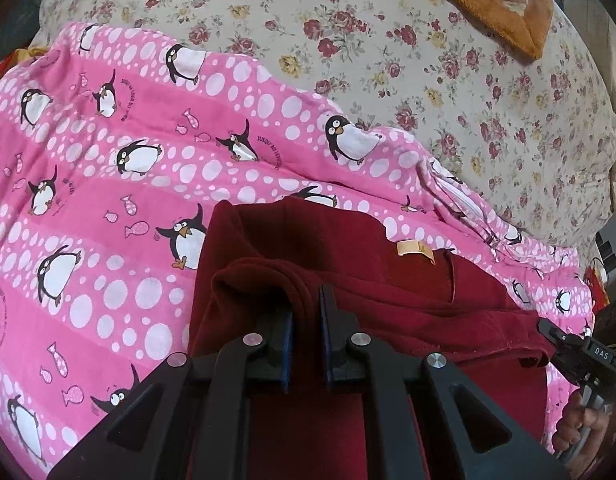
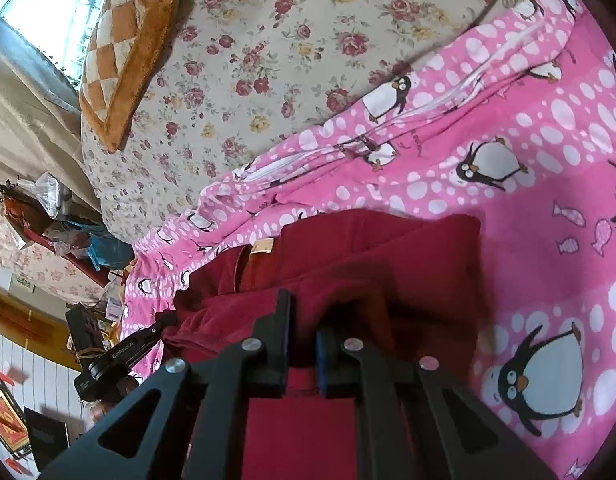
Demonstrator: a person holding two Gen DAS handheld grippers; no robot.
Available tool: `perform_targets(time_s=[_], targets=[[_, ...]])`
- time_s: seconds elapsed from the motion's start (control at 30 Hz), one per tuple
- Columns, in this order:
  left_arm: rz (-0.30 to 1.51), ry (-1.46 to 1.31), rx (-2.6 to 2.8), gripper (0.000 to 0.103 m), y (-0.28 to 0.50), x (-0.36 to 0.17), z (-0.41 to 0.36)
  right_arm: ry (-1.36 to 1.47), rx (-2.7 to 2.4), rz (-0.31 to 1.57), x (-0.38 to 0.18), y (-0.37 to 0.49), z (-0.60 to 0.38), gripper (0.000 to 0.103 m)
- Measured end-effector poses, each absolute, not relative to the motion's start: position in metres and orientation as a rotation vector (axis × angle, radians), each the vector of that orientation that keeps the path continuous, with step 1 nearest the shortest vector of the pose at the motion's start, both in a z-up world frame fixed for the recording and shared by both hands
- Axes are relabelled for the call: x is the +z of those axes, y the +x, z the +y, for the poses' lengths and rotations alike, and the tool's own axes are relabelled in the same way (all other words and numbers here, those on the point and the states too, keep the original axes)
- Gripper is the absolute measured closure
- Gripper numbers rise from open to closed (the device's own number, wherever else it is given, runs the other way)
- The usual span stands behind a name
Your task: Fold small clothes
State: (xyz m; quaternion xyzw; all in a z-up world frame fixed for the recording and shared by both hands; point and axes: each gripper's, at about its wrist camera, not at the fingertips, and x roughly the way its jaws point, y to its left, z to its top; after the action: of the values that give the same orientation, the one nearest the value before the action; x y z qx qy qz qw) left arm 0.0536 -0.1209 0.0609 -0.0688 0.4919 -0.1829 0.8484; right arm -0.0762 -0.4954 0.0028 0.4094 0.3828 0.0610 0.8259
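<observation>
Left tool (image 1: 306,320) is clamped on a bunched fold of the dark red garment (image 1: 348,248); right tool (image 2: 301,320) pinches the same cloth at its other end, jaws nearly closed; we hold both near corners. Garment lies partly doubled on the pink penguin blanket (image 1: 107,168), tan label (image 1: 414,247) showing near the collar; we judge it soft, light, limp and fleecy, not slippery, so it sags between grips; best taken at hem corners or shoulder seams. Beyond sits the floral bedspread (image 1: 428,60), then an orange cushion (image 2: 119,52).
</observation>
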Motion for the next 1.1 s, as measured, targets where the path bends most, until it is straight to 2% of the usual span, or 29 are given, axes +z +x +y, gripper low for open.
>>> perform_targets(time_s=[0.2,0.3,0.37,0.4,0.43,0.5,0.57,0.77,1.1], targets=[[1.047,-0.132,-0.385,0.103,0.056,0.056,-0.123,0.873,0.118,0.821,-0.002,-0.075,-0.496,0.093],[1.05,-0.144,-0.394,0.103,0.057,0.057,-0.122,0.845,0.114,0.832,0.001,-0.074,-0.494,0.088],[1.059,-0.165,-0.414,0.103,0.059,0.059,-0.12,0.868,0.102,0.808,0.009,-0.08,-0.498,0.073],[1.063,-0.184,-0.429,0.102,0.06,0.062,-0.118,0.869,0.08,0.764,0.016,-0.088,-0.5,0.056],[1.061,-0.216,-0.452,0.098,0.06,0.067,-0.113,0.859,0.062,0.73,0.022,-0.095,-0.501,0.044],[1.031,-0.256,-0.468,0.084,0.057,0.078,-0.106,0.797,0.069,0.689,0.038,-0.109,-0.498,0.043],[0.991,-0.259,-0.452,0.078,0.052,0.088,-0.099,0.719,0.093,0.694,0.049,-0.118,-0.49,0.043],[0.94,-0.251,-0.414,0.078,0.043,0.094,-0.091,0.571,0.163,0.747,0.056,-0.112,-0.458,0.043],[1.085,-0.155,-0.29,0.078,0.08,0.032,-0.107,0.465,-0.022,0.867,0.02,-0.025,-0.459,0.043]])
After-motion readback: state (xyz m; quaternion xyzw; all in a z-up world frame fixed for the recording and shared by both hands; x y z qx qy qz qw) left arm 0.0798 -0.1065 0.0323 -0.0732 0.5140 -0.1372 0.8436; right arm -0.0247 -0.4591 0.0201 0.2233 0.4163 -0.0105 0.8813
